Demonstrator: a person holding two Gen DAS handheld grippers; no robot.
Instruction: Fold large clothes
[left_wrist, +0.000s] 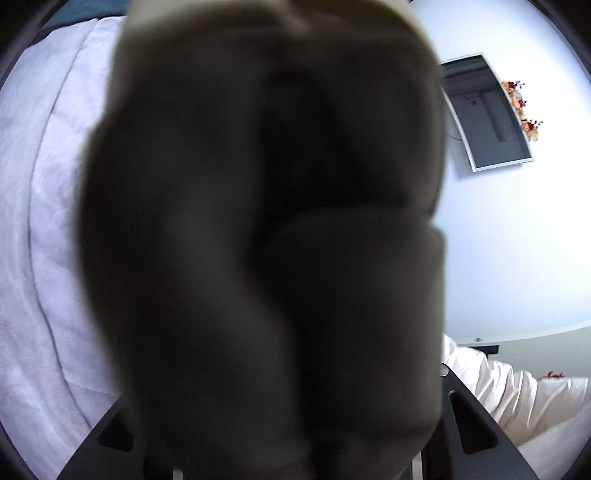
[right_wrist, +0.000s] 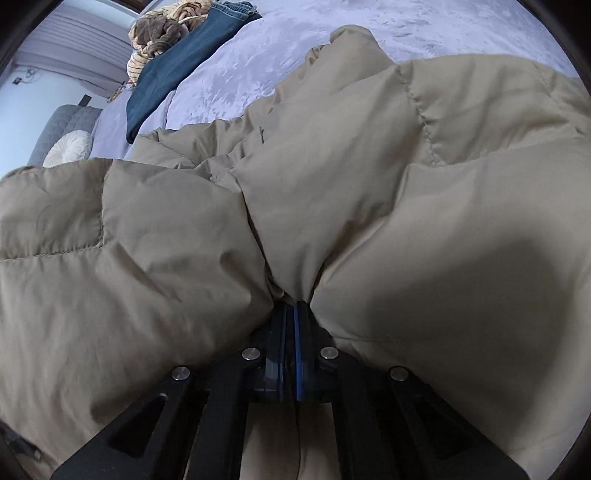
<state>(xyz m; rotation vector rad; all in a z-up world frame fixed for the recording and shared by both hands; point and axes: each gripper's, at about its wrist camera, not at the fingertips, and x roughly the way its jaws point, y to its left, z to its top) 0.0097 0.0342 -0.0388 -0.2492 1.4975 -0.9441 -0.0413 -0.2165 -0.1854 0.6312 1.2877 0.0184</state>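
Note:
A tan puffer jacket (right_wrist: 332, 192) lies spread over the pale lilac bed cover (right_wrist: 280, 55). My right gripper (right_wrist: 291, 306) is shut on a pinched fold of the jacket, its blue-edged fingers pressed together. In the left wrist view a dark, blurred bulge of the same jacket (left_wrist: 266, 240) fills the middle right in front of the lens and hides the left gripper's fingertips. Only the black finger bases show at the bottom. The cloth appears bunched between them, so the left gripper looks shut on the jacket.
Folded blue jeans (right_wrist: 184, 62) and a striped tan garment (right_wrist: 159, 37) lie at the far side of the bed. A grey headboard (right_wrist: 62, 125) with a round white cushion (right_wrist: 70, 147) stands at left. The left wrist view shows a white wall with a framed picture (left_wrist: 487, 114) and a white pillow (left_wrist: 517, 398).

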